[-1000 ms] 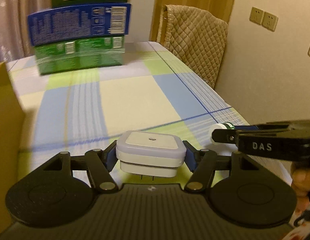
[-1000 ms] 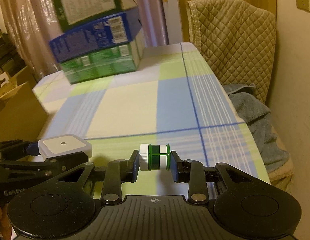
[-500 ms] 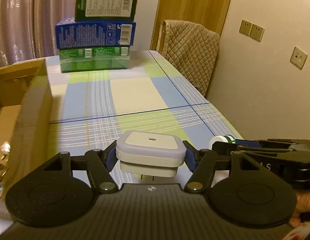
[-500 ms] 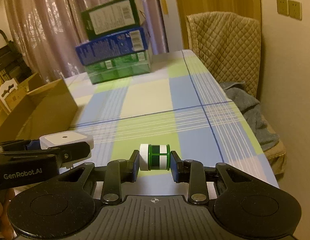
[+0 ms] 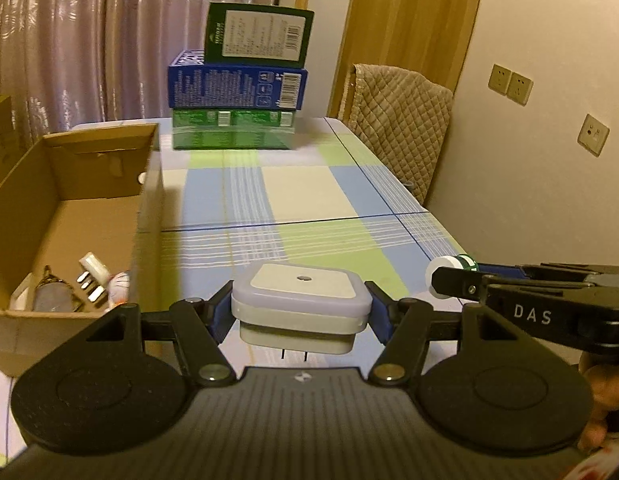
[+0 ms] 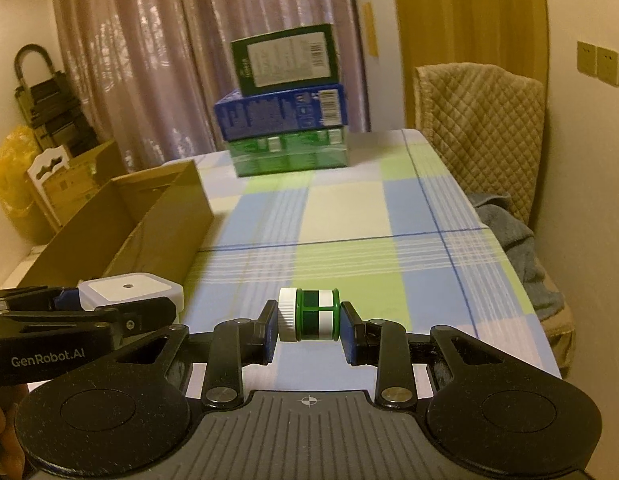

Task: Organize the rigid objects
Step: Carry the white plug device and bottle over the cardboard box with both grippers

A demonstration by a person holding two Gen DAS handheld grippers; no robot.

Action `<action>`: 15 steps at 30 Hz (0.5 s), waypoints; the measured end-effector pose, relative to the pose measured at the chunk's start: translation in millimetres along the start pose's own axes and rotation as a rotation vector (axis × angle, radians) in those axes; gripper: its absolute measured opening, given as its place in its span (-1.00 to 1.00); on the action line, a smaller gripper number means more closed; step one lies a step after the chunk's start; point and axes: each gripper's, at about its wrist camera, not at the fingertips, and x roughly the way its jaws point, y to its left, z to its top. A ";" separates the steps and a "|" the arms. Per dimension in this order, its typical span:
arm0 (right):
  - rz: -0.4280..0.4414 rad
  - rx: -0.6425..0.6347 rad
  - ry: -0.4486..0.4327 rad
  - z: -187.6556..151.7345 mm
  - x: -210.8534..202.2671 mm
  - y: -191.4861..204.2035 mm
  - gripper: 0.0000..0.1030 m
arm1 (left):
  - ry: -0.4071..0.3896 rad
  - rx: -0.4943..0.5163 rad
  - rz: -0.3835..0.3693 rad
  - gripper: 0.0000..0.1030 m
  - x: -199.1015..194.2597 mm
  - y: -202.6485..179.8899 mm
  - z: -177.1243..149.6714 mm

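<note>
Left hand-held gripper clamping white plug-in night light, cardboard box left, 3 stacked boxes beyond

Home room: checked tablecloth on table, quilt-draped chair, curtains, wall sockets.

1. Left gripper: matte black body, ribbed grey-black centre plate with a small white logo, two round black discs either side.
2. Its linkage arms are black with silver pivot screws; fingers carry blue pads.
3. Seen from the right wrist view, its side reads "GenRobot.AI" in white.
4. Right gripper: same black build, crosshair mark on the ribbed plate, silver screws, blue pads on the fingers.
5. From the left wrist view its side reads "DAS" in white.
6. Bare skin of a hand at the right edge; possibly a red-white patterned sleeve below, too blurred to confirm.
</note>
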 end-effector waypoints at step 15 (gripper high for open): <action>0.040 -0.053 0.002 3.4 -0.4 30.4 -0.45 | -0.012 0.004 0.025 0.18 -32.0 16.0 2.2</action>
